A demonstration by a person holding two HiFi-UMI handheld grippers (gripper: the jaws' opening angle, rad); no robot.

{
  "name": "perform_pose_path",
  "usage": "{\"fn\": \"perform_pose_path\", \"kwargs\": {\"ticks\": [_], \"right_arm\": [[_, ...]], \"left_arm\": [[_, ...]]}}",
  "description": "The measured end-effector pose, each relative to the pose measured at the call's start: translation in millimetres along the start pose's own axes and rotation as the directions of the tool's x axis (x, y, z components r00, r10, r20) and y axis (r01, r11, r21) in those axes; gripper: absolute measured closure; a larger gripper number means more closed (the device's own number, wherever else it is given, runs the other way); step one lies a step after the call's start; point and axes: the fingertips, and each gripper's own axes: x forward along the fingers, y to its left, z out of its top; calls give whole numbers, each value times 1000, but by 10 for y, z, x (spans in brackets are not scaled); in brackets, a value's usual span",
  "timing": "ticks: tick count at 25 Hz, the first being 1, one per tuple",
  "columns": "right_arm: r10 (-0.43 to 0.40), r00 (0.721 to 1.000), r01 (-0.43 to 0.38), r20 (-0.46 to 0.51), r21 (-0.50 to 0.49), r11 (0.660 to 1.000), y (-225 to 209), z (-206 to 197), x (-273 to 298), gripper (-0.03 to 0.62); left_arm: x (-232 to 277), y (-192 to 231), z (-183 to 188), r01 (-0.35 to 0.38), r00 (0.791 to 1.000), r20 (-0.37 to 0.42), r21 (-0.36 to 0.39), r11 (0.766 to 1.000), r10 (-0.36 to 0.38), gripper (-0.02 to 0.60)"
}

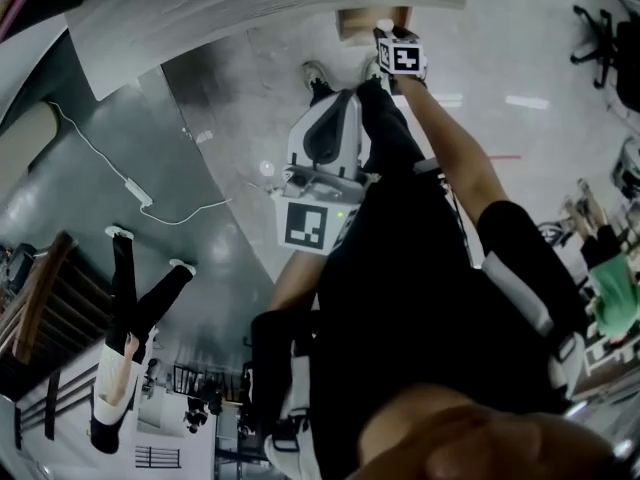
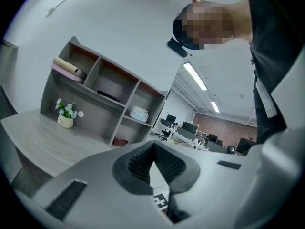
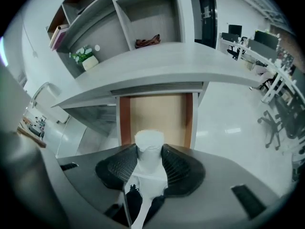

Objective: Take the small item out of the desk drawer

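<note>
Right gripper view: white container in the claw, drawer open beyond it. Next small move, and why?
Probably draw the right claw up and back from the drawer: it grips the white container, and the drawer lies open just beyond it.

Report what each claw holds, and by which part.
The right claw grips the small white item by its narrower body, below the wider top. The left claw holds nothing.

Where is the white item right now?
Right gripper view, centre: the white item is clamped in the right gripper, over the open drawer below the desk edge.
</note>
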Motion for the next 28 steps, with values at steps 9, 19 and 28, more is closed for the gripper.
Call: {"fn": "perform_pose_path", "kwargs": {"ticks": [9,19,28], "right_arm": [[35,994,-34,107,-10,999,84,328,-667,434],[96,960,-89,262,-38,995,220,762,-1579,435],[190,844,-178,501,-71,981,395,1398,-2806,436]], "left_arm": [[-182,-130,284,16,998,55,9,1000,-17,589],[-355,-263,538,48,994,94,98,994,-58,589],[-447,-284,828,52,987,145,138,989,-72,589]]}}
